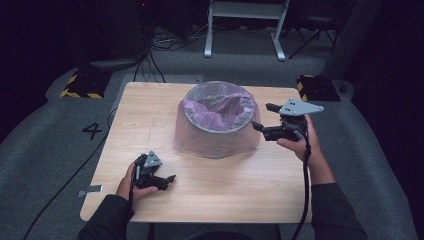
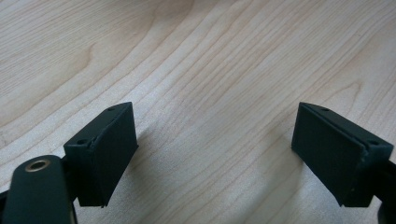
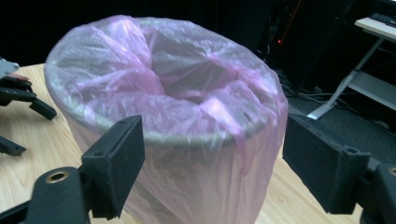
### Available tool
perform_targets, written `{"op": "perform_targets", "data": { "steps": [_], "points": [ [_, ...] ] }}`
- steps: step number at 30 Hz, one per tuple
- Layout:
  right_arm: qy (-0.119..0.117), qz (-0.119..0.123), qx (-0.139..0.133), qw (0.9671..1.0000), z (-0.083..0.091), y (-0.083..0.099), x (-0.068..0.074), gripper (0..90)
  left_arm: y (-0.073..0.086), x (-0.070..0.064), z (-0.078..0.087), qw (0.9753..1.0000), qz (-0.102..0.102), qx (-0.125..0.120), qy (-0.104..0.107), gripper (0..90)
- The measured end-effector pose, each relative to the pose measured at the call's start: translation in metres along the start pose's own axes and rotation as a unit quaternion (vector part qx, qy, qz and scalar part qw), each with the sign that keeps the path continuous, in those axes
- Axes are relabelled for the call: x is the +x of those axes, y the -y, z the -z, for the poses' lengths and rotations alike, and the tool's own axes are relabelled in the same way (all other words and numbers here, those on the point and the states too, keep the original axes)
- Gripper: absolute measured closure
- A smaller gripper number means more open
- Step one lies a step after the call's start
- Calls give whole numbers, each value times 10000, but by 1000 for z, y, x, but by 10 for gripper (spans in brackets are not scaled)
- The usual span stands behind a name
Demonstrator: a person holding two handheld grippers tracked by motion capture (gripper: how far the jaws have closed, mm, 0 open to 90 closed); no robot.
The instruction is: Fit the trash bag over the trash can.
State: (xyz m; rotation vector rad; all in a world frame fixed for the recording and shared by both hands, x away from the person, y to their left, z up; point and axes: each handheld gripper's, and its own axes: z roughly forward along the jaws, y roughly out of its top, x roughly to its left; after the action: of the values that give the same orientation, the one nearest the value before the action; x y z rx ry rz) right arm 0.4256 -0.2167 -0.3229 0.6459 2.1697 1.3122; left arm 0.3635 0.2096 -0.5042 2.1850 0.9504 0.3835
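A round bin [image 1: 217,131] lined with a thin pink plastic bag [image 1: 220,107] stands at the middle of the wooden table [image 1: 240,190]. The bag folds over the rim and drapes down the outside. My right gripper [image 1: 263,116] is held open just right of the bin's rim, jaws pointing at it. In the right gripper view the bin [image 3: 187,177] sits close ahead of my right gripper [image 3: 215,163], whose jaws stand wide apart. My left gripper [image 1: 162,180] rests low near the table's front left, open, over bare wood [image 2: 210,70], with nothing between its jaws [image 2: 215,154].
Yellow-and-black striped blocks [image 1: 82,85] [image 1: 317,87] sit on the floor behind the table's far corners. A white desk frame [image 1: 245,25] and cables [image 1: 165,42] lie farther back. A "4" [image 1: 92,131] marks the grey floor at left.
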Motion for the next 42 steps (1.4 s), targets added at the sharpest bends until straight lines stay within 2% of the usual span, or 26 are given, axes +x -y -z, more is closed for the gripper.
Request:
{"op": "perform_targets", "data": {
  "steps": [7, 15, 22, 26, 31, 42],
  "points": [
    [-53, 50, -52, 10000, -8, -13, 0, 212, -1, 0, 0, 10000, 7, 8, -30, 140],
    [-156, 210, 151, 9995, -33, -33, 5, 211, -1, 0, 0, 10000, 8, 10, -33, 140],
    [-250, 208, 242, 9992, -49, -42, 4, 211, -1, 0, 0, 10000, 8, 8, -33, 140],
    [-243, 182, 296, 9991, -56, -44, 2, 211, -1, 0, 0, 10000, 9, 8, -34, 140],
    [-201, 40, 393, 9990, -68, -46, -3, 220, -1, 0, -1, 10000, 10, 7, -34, 140],
    [-233, 83, 663, 9975, -89, -53, -6, 217, -1, 0, 0, 10000, 9, 7, -35, 140]
  ]
}}
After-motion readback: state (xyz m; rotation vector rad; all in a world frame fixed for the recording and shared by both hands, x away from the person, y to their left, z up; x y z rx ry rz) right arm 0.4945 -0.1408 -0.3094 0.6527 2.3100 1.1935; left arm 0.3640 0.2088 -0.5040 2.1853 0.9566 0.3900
